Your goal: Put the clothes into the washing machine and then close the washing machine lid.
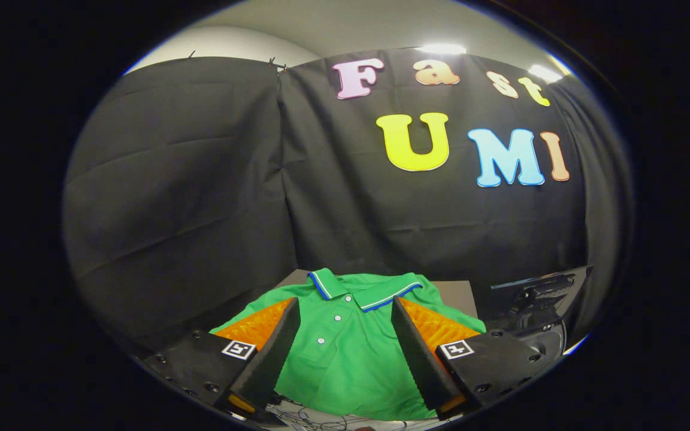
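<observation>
**Tool spread above the green shirt, nothing gripped**

I see my tool [345, 311] held with its two fingers [273, 347] spread wide apart, hovering above the garment. Nothing sits pinched between them; whether the tips touch the cloth I cannot tell.

The green polo shirt [345, 353] lies flat on the grey tabletop [456, 293], front side up. Its collar [363, 290], trimmed with blue and white stripes, points away from me, just beyond the fingertips. The buttoned placket with white buttons runs down the gap between the fingers. The shirt's shoulders spread out behind both fingers.

To the right of the shirt, near the right finger, stands a dark machine part [536, 299]; I cannot tell from this angle whether it is the washing machine. Black cloth [189, 179] closes the booth behind the tabletop.
</observation>
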{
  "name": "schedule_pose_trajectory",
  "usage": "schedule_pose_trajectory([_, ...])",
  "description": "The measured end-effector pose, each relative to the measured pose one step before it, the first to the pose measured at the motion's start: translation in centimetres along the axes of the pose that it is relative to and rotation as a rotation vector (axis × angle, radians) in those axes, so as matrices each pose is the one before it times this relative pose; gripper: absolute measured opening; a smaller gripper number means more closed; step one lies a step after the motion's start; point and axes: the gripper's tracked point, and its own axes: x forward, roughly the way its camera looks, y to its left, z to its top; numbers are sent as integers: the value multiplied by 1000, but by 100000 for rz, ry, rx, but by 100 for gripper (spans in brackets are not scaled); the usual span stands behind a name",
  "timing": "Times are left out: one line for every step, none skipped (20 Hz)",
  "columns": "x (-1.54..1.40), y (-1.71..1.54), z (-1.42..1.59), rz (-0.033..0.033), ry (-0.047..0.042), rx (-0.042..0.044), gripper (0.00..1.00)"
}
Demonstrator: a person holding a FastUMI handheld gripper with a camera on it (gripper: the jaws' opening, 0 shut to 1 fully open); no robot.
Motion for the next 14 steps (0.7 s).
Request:
schedule_pose_trajectory([860,119,-787,-93,3396,-444,96])
schedule_pose_trajectory([762,89,-599,-199,2931,-132,96])
schedule_pose_trajectory([496,187,-437,46,2241,-346,96])
schedule_pose_trajectory([633,91,-378,-56,2049,-466,96])
schedule_pose_trajectory([661,28,-468,-330,2403,-804,96])
schedule_pose_trajectory([563,14,-365,-453,1892,-860,96])
schedule_pose_trajectory([527,98,-452,-573,1760,-923,96])
schedule_pose_trajectory([621,77,-424,-200,2472,-1026,96])
schedule_pose_trajectory([547,103,-522,-222,2518,-667,96])
schedule_pose_trajectory([473,51,-442,168,1729,-128,96])
schedule_pose_trajectory([452,98,-346,60,1198,-50,96])
schedule_pose_trajectory([291,-37,-337,-424,1736,-113,96])
schedule_pose_trajectory([305,50,-421,-64,1731,126,96])
schedule_pose_trajectory([303,-34,-244,-90,1402,478,96])
